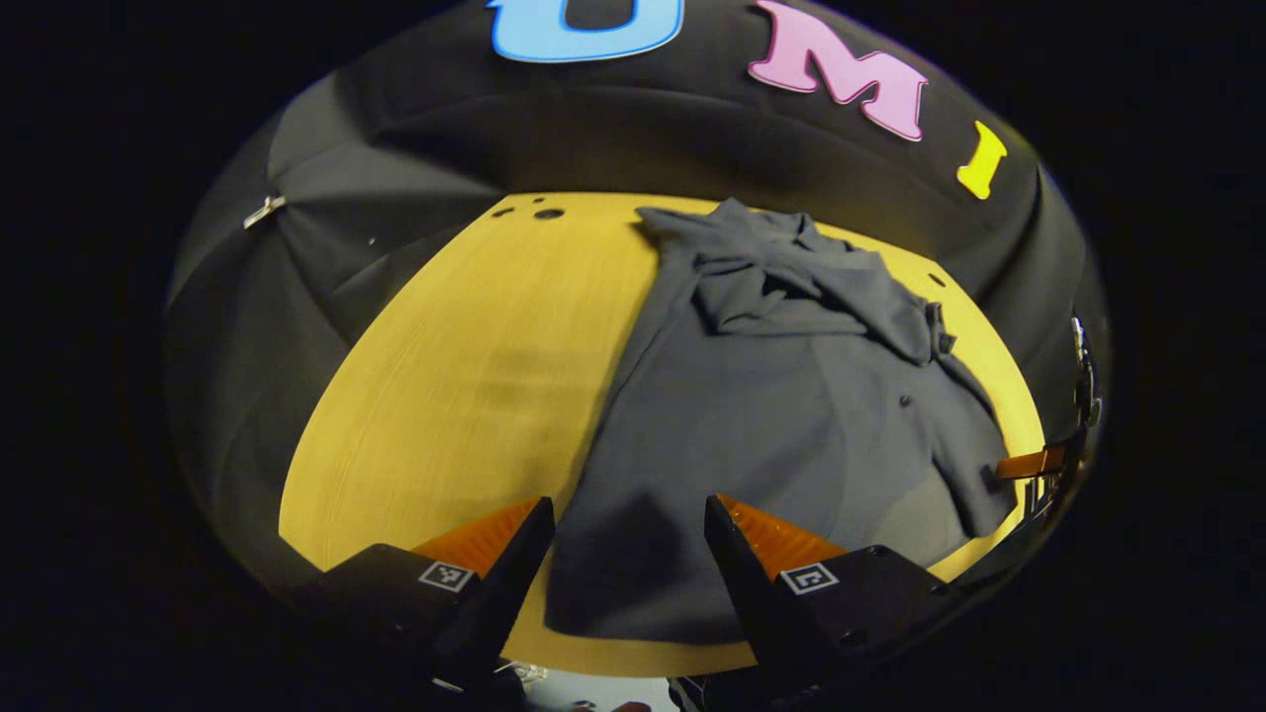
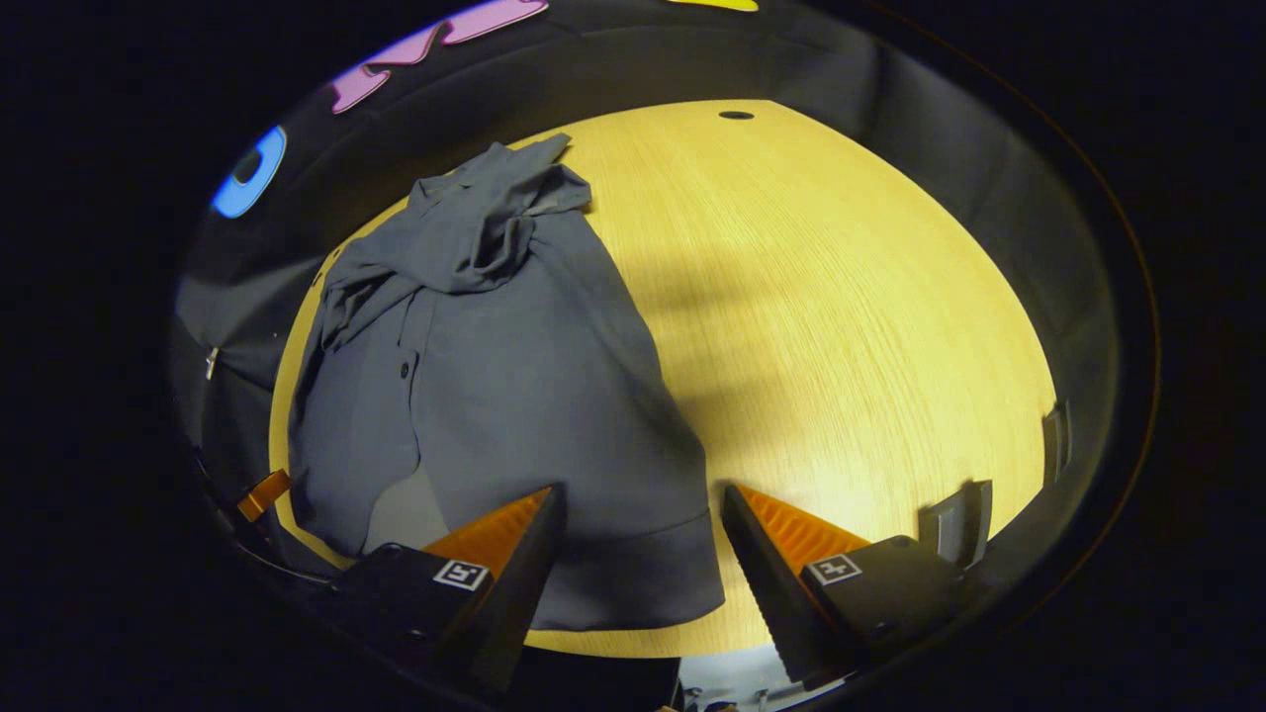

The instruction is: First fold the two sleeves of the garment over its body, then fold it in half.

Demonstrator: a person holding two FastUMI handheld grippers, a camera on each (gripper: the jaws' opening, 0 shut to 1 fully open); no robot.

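Grey cloth, a buttoned shirt point(image 1: 791, 415), lies lengthwise on the yellow wooden worktop point(image 1: 465, 376), collar end toward the far edge, hem at the near edge. Both sleeves point(image 1: 801, 287) look already drawn across the chest, bunched in a loose heap below the collar, so the step in hand is judged to be the fold in half.

On the left, the left gripper point(image 1: 629, 554) hangs above the hem's left corner, fingers apart and holding nothing. On the right, the right gripper point(image 2: 641, 549) hangs over the hem's other corner point(image 2: 692, 583), its fingers likewise apart and empty.

To do the fold well, each gripper would best pinch its own hem corner, taking both layers of cloth. Then both should lift together and carry the hem toward the collar at an even pace. Uneven travel could skew the fold, and the heaped sleeves may slide out if the cloth is dragged.
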